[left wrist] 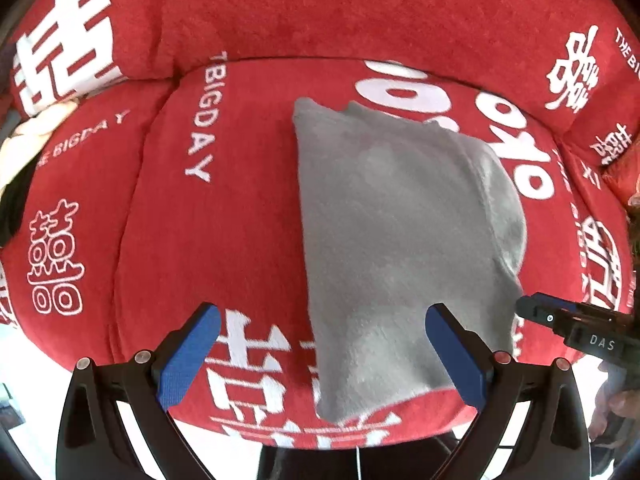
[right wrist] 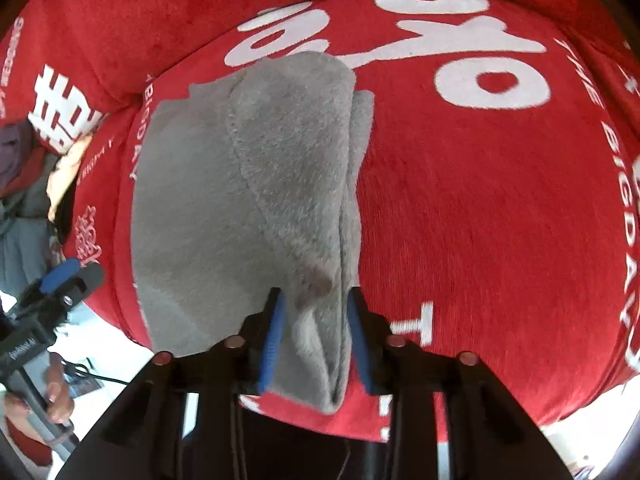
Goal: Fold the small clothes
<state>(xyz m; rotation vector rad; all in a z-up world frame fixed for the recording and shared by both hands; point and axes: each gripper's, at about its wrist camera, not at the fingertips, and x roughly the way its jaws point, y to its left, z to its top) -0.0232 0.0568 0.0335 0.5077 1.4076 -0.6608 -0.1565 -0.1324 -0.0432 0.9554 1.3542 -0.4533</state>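
Observation:
A grey fleece garment (left wrist: 400,220) lies folded lengthwise on a red sofa seat (left wrist: 240,200) printed with white lettering. My left gripper (left wrist: 323,312) hangs open and wide above the garment's near end, with its right finger (left wrist: 456,352) over the grey fabric and nothing between the pads. In the right wrist view the garment (right wrist: 248,184) shows a folded flap along its right side. My right gripper (right wrist: 316,300) stands partly open around the near end of that fold, and the bunched cloth lies slack between the blue pads (right wrist: 272,340). The right gripper's tip (left wrist: 536,308) shows at the garment's right edge.
The sofa backrest (left wrist: 320,12) rises behind the seat. Other clothes (left wrist: 24,152) are piled at the seat's left end. The seat's front edge drops to a pale floor (right wrist: 120,352). A person's hand (right wrist: 56,396) holds the left gripper's handle (right wrist: 24,344).

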